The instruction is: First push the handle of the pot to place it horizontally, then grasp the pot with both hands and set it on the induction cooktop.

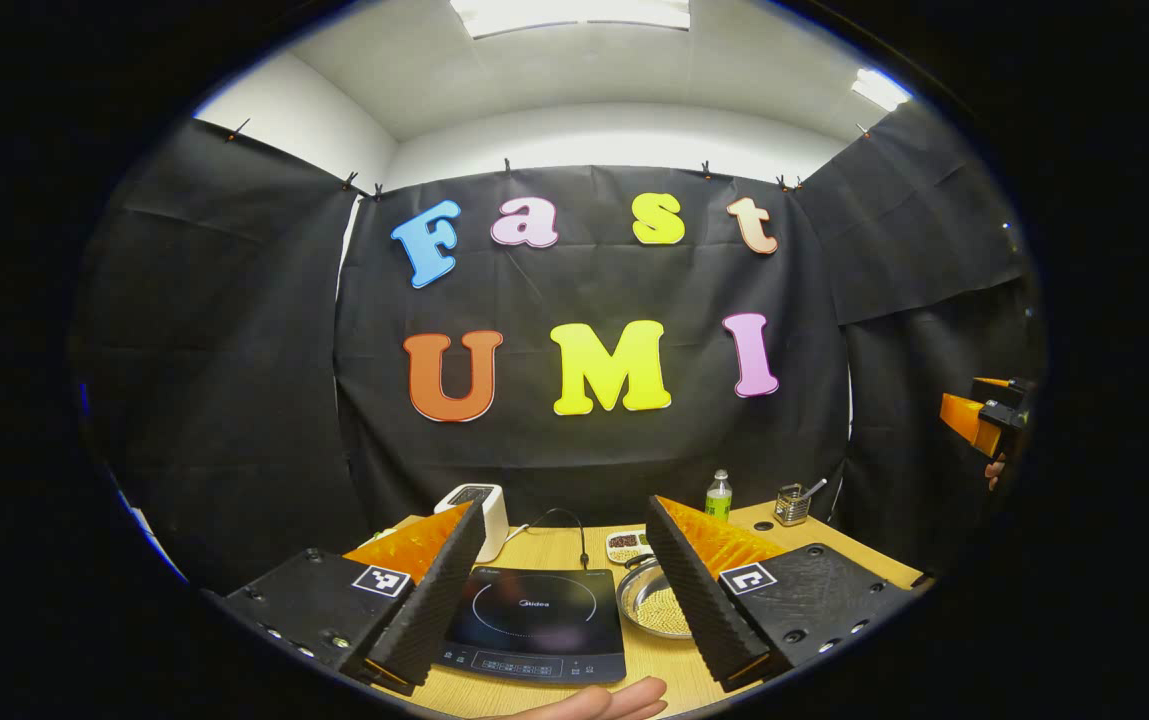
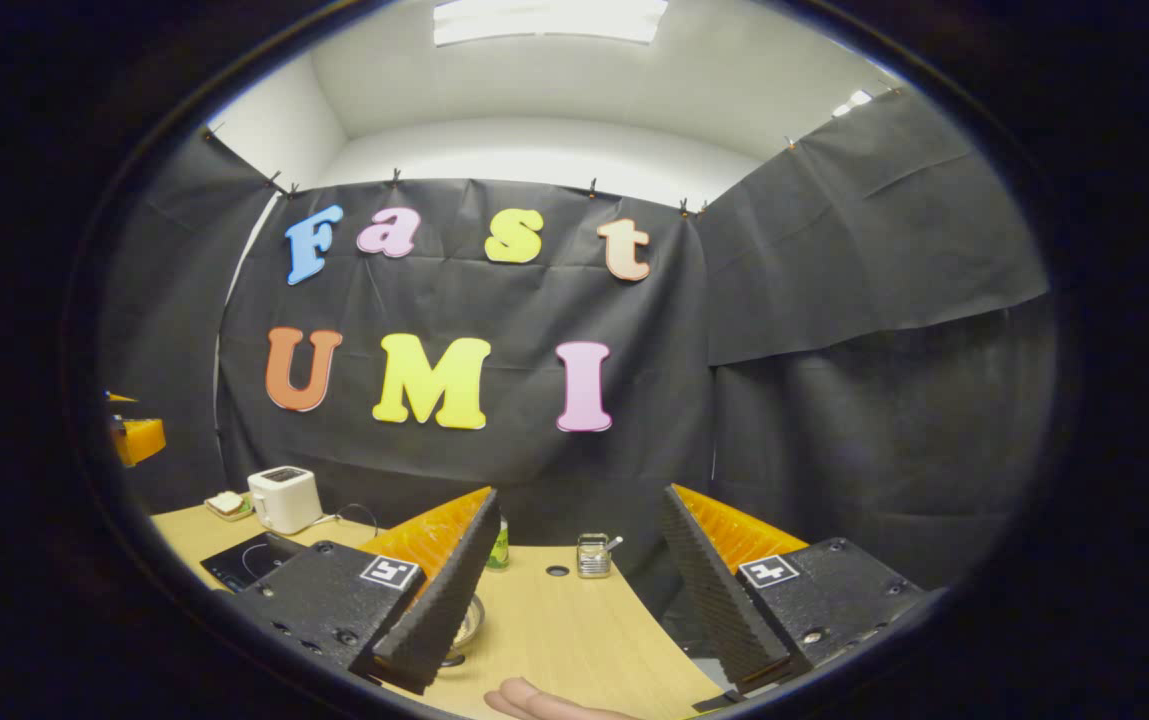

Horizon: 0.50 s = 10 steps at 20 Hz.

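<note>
Just right of the induction cooktop (image 1: 534,620) sits the pot (image 1: 656,600), handle hidden, nearer the left gripper (image 1: 564,600), both grippers' fingers spread wide, empty.

Ribbed wedge fingers (image 1: 434,590) on screwed black marker-tagged mounts (image 1: 319,605).

White toaster (image 1: 475,505) at table's (image 2: 574,625) far edge, left; small dish of dark bits (image 1: 627,545) beside 1 green bottle (image 1: 719,496); metal mesh holder (image 1: 791,504) with utensil, farther right. Plate with sandwich (image 2: 227,504) touching toaster's left side.
</note>
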### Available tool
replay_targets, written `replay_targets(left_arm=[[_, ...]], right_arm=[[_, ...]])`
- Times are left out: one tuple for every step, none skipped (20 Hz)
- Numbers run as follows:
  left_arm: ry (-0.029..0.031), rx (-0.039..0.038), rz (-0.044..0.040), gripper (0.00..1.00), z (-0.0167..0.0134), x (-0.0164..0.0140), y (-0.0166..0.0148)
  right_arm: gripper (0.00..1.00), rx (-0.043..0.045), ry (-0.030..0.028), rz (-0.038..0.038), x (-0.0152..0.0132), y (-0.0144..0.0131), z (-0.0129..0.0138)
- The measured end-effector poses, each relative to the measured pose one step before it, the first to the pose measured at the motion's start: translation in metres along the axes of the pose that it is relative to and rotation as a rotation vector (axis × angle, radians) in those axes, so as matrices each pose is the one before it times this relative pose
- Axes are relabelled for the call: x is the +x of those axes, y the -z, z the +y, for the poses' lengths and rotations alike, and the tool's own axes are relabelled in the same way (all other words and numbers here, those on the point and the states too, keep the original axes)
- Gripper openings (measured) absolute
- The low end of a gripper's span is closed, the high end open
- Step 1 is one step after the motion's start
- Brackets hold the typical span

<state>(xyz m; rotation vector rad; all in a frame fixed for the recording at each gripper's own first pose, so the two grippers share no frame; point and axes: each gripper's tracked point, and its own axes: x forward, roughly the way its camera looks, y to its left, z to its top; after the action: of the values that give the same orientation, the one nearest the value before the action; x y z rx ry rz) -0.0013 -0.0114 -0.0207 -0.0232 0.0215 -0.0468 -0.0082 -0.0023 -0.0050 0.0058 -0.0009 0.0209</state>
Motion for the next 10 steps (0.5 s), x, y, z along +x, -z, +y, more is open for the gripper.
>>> replay_targets(left_arm=[[-0.00163,-0.00131,0.00384,0.96,0.00021,-0.00015,0.00220],[0.00110,-0.00095,0.00353,0.96,-0.00080,-0.00012,0.00191],[0.00304,-0.00220,0.00267,0.96,-0.00120,0.00010,0.00181],[0.00299,-0.00229,0.00116,0.96,-0.00066,-0.00047,0.00171],[0.00352,-0.00171,-0.00084,0.96,-0.00019,-0.00160,-0.00026],[0.00138,0.00062,-0.00356,0.96,-0.00023,-0.00138,-0.00004],[-0.00030,0.00243,-0.00537,0.96,-0.00036,-0.00176,-0.00228],[0.00005,0.00266,-0.00398,0.96,0.00079,-0.00188,-0.00102],[0.00303,0.00211,-0.00465,0.96,-0.00124,-0.00123,0.00108],[0.00265,0.00074,-0.00718,0.96,-0.00105,-0.00153,-0.00141]], right_arm=[[0.99,-0.00107,-0.00428,0.00762,0.00081,0.00471,0.00238],[0.98,0.00207,-0.00779,0.00604,0.00123,0.00343,0.00358],[0.99,0.00138,-0.01091,0.00822,0.00064,0.00483,0.00393],[0.99,-0.00266,-0.01115,0.01199,0.00135,0.00651,0.00460],[0.98,-0.00671,-0.00917,0.01461,0.00245,0.00872,0.00403],[1.00,-0.00103,-0.00749,0.01319,0.00232,0.00689,0.00377],[1.00,0.00719,-0.01319,0.01112,0.00182,0.00644,0.00514],[1.00,0.00894,-0.01595,0.01319,0.00233,0.00585,0.00633],[0.98,0.00813,-0.01841,0.01110,0.00336,0.00743,0.00632],[0.96,0.00366,-0.01551,0.00998,0.00362,0.00570,0.00544]])
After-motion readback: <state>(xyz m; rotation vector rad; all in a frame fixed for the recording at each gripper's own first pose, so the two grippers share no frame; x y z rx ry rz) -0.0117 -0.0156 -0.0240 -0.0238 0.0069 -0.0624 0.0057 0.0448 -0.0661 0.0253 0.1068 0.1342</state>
